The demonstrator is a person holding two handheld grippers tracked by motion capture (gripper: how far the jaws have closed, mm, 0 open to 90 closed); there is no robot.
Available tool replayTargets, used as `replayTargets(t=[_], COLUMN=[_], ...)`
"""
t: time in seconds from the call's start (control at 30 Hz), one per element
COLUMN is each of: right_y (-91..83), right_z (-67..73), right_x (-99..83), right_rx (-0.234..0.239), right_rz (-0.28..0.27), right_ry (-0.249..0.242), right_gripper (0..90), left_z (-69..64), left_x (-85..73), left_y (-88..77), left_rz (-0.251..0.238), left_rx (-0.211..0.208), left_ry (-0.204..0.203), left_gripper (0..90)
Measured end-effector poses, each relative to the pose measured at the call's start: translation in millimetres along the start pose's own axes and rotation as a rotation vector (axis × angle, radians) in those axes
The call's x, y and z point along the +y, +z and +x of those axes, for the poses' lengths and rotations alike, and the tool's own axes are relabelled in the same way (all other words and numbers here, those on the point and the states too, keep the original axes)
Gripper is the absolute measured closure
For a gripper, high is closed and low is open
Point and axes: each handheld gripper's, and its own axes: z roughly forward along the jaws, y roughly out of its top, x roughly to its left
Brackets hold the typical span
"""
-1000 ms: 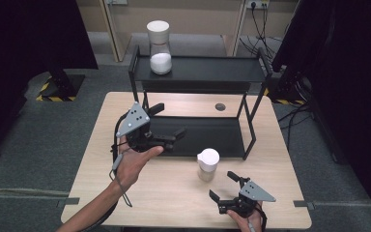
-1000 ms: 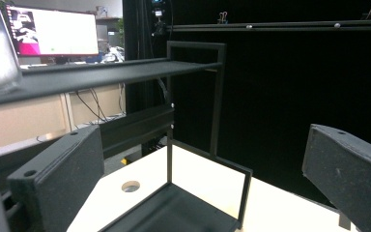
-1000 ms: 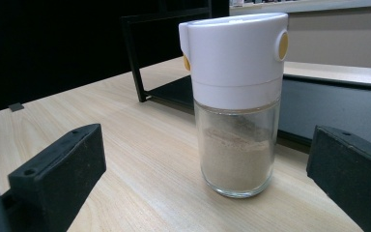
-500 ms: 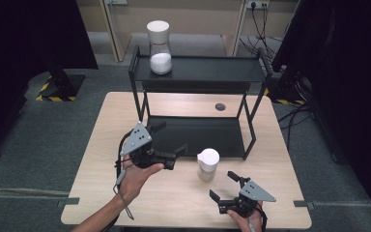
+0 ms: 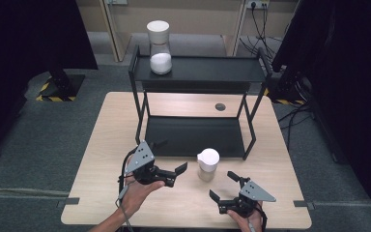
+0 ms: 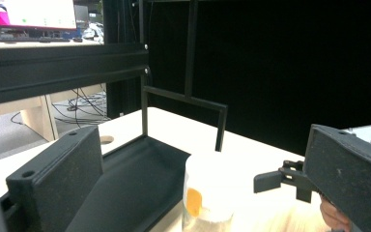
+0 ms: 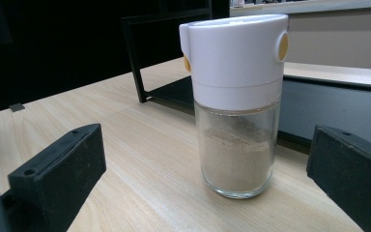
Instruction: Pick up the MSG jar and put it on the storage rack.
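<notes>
A glass shaker jar (image 5: 207, 164) with a white lid and pale powder stands on the wooden table (image 5: 106, 145), just in front of the black rack (image 5: 207, 72). My left gripper (image 5: 170, 155) is open to the jar's left, its jaws pointing at it. In the left gripper view the jar (image 6: 206, 193) sits ahead between the open jaws of the left gripper (image 6: 200, 159). My right gripper (image 5: 223, 186) is open at the near edge, just right of the jar. In the right gripper view the jar (image 7: 236, 96) stands upright and close ahead of the right gripper (image 7: 205, 133).
A second jar (image 5: 160, 47) with white contents stands on the rack's top shelf at the left. The lower shelf (image 5: 193, 135) is bare. A dark round hole (image 5: 220, 107) lies in the table behind the rack. The right gripper (image 6: 280, 179) shows beyond the jar in the left gripper view.
My left gripper has moved toward the near side of the table, from beside the rack's lower shelf to the jar's left. The right gripper and the jar have stayed put.
</notes>
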Motion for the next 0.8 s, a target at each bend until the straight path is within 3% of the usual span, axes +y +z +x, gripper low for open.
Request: replayTargets(t=[0.27,0.37,0.8], right_y=[0.0,0.0,0.5], right_z=[0.4,0.0,0.3], right_x=[0.0,-0.2,-0.2], right_rx=[0.000,0.000,0.001], right_rz=[0.000,0.000,0.001], right_ry=[0.000,0.001,-0.001], right_gripper=[0.5,0.5,0.5], left_z=[-4.3,-2.5,-5.9], left_x=[-15.2,-21.7,-53.9], left_y=[1.6,0.5,-4.6], left_rz=[0.016,0.013,0.009], left_rx=[-0.021,-0.032,-0.018], left_ry=[0.006,-0.017,-0.033], left_gripper=[0.0,0.0,0.0])
